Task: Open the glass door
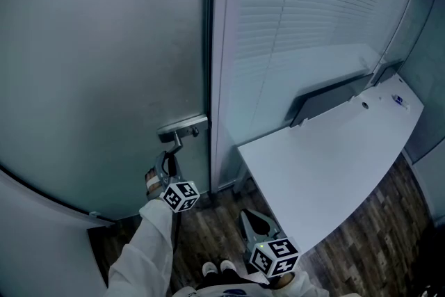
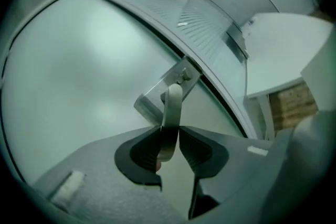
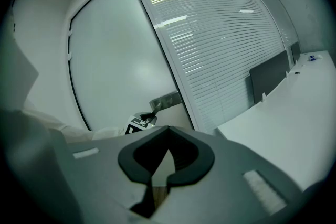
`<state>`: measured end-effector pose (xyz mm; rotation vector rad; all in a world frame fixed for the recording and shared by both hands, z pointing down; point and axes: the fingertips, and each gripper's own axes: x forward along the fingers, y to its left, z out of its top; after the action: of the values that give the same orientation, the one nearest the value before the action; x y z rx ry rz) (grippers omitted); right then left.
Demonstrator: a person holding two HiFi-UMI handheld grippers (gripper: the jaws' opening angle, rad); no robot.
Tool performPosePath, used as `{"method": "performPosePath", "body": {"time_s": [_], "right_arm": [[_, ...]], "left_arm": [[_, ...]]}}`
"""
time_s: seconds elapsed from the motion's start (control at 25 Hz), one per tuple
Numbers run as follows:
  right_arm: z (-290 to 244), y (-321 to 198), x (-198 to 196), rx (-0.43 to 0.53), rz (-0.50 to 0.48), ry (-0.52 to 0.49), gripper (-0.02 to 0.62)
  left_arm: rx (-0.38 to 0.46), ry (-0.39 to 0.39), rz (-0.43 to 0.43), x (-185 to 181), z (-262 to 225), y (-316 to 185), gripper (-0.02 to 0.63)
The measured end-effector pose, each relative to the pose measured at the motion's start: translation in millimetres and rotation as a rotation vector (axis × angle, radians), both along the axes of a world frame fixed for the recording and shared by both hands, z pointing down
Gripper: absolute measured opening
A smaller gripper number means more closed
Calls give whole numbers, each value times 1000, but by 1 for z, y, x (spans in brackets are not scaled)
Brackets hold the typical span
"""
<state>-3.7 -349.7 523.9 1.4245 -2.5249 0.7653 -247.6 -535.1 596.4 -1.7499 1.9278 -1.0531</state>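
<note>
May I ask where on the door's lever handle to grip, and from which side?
Grip the lever handle near its free end, for leverage, coming straight at the door so the jaws close across its flat strip, as the left gripper does.

The glass door [image 1: 104, 66] is frosted, a pale grey-green, and its handle [image 1: 182, 127] is brushed silver. The blinds [image 1: 313, 3] are white with fine horizontal stripes. The tabletop [image 1: 327, 170] is plain white; the floor [image 1: 215, 226] is dark brown wood planking. The left tongs [image 2: 169, 131] and right tongs [image 3: 168, 131] are grey with black pads [image 2: 139, 155], their cubes [image 1: 181, 196] patterned in black-and-white squares.
</note>
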Motion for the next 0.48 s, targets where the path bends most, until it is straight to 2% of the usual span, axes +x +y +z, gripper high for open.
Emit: {"method": "performPosePath", "body": {"time_s": [0.08,0.16,0.48], "right_arm": [[1,2,1,-9,-2,-1,3],[1,4,3,-14,-2,1,3],[-1,7,-3,-12,-10,-9,3]], "left_arm": [[14,110,-6,0,1,2,103],[19,143,-1,-1,-1,4,104],[-26,64,27,4,0,9,104]]}}
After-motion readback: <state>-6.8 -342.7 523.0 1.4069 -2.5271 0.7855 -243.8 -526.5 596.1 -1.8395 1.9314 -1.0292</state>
